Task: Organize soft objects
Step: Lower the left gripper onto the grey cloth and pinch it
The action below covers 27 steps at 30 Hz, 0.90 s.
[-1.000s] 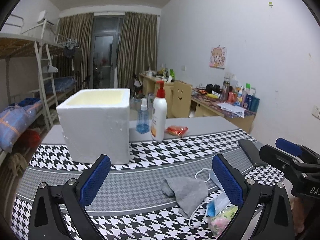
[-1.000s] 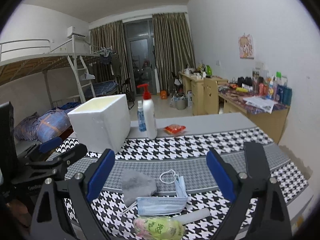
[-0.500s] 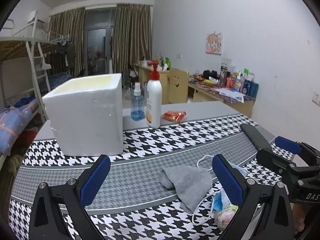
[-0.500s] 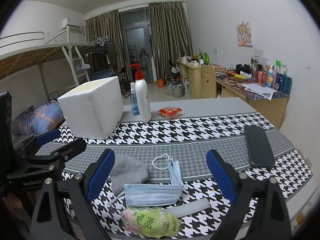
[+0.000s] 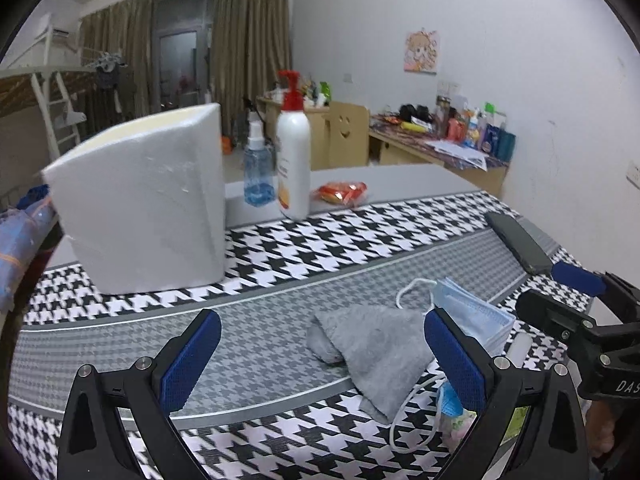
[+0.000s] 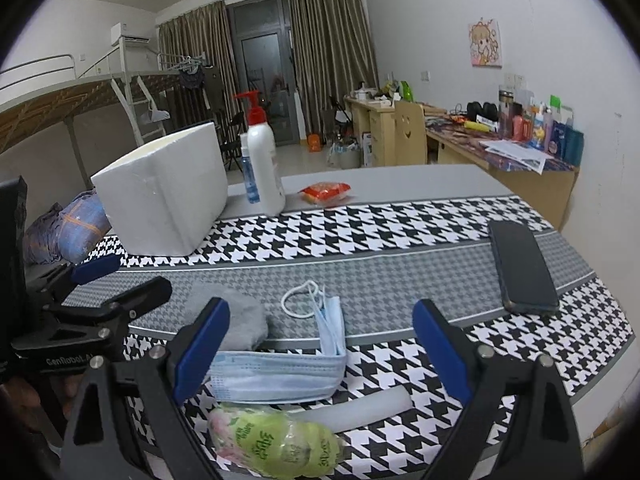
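Crumpled grey fabric piece (image 5: 376, 348) lies on the grey band of the houndstooth-patterned table cover (image 6: 400, 240), toward the near edge of the table. Just beside it, touching on its right: a folded pale-blue surgical mask (image 6: 280, 372) with white ear loops, partly doubled over itself. In front of the mask, at the near edge: a soft green-and-pink printed plastic packet (image 6: 276, 440), and beside that a white foam tube (image 6: 360, 406), its left end running behind the packet.

Left gripper (image 5: 320, 356): blue-padded jaws spread wide, empty, hovering above the table over the grey fabric's left side; the right pad overlaps the mask in the left wrist view. Right gripper (image 6: 320, 352): jaws likewise spread wide, empty, held above the mask and packet. Each gripper shows at the edge of the other's view.

White foam box (image 5: 148, 208), open-topped, stands toward the far left corner of the cover, well apart from the soft items. Next to its right side: a small blue transparent spray bottle (image 5: 256, 172) and a tall white pump bottle with red dispenser (image 5: 294, 152), close together at the far edge of the cover. A red-orange snack packet (image 5: 342, 192) lies on the bare grey table surface beyond them. Black smartphone (image 6: 522, 266) lies flat near the right edge of the table.
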{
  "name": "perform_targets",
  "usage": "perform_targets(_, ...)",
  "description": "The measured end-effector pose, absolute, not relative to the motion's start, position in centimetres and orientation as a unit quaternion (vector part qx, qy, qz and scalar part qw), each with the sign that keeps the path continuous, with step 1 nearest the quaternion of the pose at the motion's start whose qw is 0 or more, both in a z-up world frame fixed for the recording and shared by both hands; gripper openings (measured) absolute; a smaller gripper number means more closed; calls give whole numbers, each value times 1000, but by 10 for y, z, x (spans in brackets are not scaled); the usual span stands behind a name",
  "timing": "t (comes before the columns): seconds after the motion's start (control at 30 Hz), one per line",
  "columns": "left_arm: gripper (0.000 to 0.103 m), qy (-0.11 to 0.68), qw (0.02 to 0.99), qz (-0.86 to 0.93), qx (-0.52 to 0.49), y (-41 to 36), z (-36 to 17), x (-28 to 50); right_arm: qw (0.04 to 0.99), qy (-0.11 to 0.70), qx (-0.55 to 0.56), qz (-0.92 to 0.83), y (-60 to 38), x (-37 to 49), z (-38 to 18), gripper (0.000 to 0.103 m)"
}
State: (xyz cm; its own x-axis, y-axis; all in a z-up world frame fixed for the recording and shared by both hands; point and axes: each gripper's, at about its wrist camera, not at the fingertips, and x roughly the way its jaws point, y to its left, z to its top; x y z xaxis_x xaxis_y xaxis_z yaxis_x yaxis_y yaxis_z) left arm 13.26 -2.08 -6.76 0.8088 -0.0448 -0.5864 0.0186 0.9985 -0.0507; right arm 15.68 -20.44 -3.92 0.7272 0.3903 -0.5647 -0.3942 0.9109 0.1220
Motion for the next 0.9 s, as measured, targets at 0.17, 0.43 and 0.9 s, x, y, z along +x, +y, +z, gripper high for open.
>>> perform_targets(0.17,102,331,943,-18,-24,-21,-77,143,924,317,-14,216,-203,160,-47,95)
perform_targets(0.43,102,358,933,-23,-33,-21,-88,155,920,320,-28,223,-198,162,-54,95)
perform_targets(0.9,96,393,917,-52,-51,-24,-106,175,912,342,-20,224,-202,174,-65,95)
